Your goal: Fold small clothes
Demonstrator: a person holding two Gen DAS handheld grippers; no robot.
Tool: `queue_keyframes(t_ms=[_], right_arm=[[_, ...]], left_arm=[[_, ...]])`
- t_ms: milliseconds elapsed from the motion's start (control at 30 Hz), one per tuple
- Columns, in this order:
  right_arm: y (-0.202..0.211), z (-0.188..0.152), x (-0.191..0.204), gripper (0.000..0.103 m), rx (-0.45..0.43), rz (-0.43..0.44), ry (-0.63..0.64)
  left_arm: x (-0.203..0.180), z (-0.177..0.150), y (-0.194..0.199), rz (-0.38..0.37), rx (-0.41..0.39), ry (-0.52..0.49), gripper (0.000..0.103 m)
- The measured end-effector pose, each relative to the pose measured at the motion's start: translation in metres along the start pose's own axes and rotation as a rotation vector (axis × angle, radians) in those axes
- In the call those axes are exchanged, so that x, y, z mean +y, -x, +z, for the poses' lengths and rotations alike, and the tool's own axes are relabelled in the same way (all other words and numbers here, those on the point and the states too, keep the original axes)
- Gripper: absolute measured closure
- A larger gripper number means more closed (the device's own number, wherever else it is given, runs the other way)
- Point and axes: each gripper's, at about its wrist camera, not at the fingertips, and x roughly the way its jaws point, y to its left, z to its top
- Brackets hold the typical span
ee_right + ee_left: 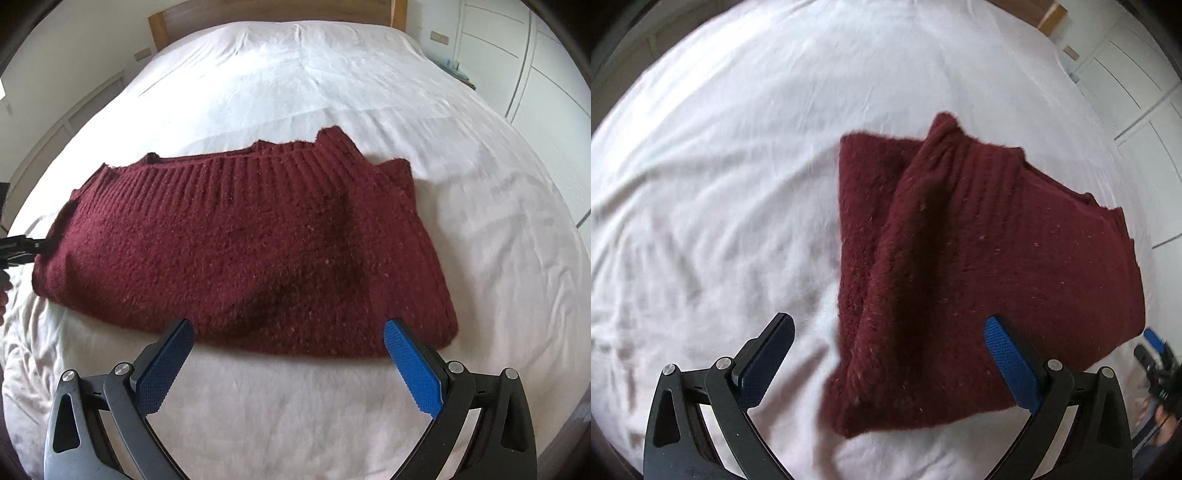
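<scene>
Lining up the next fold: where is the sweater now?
The sweater lies partly folded on the white bed, just ahead of the open right gripper; in the left wrist view it sits right of centre, before the open left gripper.

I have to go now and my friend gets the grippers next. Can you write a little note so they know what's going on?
Left hand-held gripper: open, holding nothing, above the sweater's edge.
Right hand-held gripper: open, holding nothing, at the sweater's near edge.
The dark red knitted sweater lies on the white bed sheet, already folded over itself.
Left to do: it looks bunched, so tidy or fold it once more.
</scene>
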Motion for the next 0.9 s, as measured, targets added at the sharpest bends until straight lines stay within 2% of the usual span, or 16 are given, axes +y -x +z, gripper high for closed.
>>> queue_keyframes(t_ms=[233, 367, 400, 500, 567, 600, 767, 900], right_arm=[[0.001, -0.010, -0.011, 0.000, 0.022, -0.023, -0.009], [0.002, -0.018, -0.013, 0.000, 0.033, -0.018, -0.020], [0.001, -0.019, -0.014, 0.000, 0.034, -0.017, -0.023], [0.002, -0.024, -0.018, 0.000, 0.038, -0.016, -0.037], [0.004, -0.026, -0.020, 0.000, 0.037, -0.018, -0.043], [0.005, -0.026, -0.021, 0.000, 0.037, -0.018, -0.046], [0.011, -0.028, -0.024, 0.000, 0.026, -0.021, -0.047], [0.019, -0.027, -0.028, 0.000, 0.012, -0.017, -0.058]], left_arm=[[0.007, 0.001, -0.034, -0.013, 0.078, 0.042, 0.001], [0.006, 0.000, -0.038, -0.023, 0.075, 0.034, 0.003], [0.002, -0.003, -0.040, -0.030, 0.074, 0.028, 0.012], [-0.008, -0.009, -0.036, -0.082, 0.075, -0.008, 0.047], [-0.021, -0.013, -0.035, -0.057, 0.079, -0.051, 0.057], [-0.025, -0.013, -0.035, -0.090, 0.088, -0.066, 0.076], [-0.043, -0.015, -0.024, -0.049, 0.082, -0.118, 0.082], [-0.043, -0.011, -0.007, -0.088, 0.066, -0.092, 0.083]])
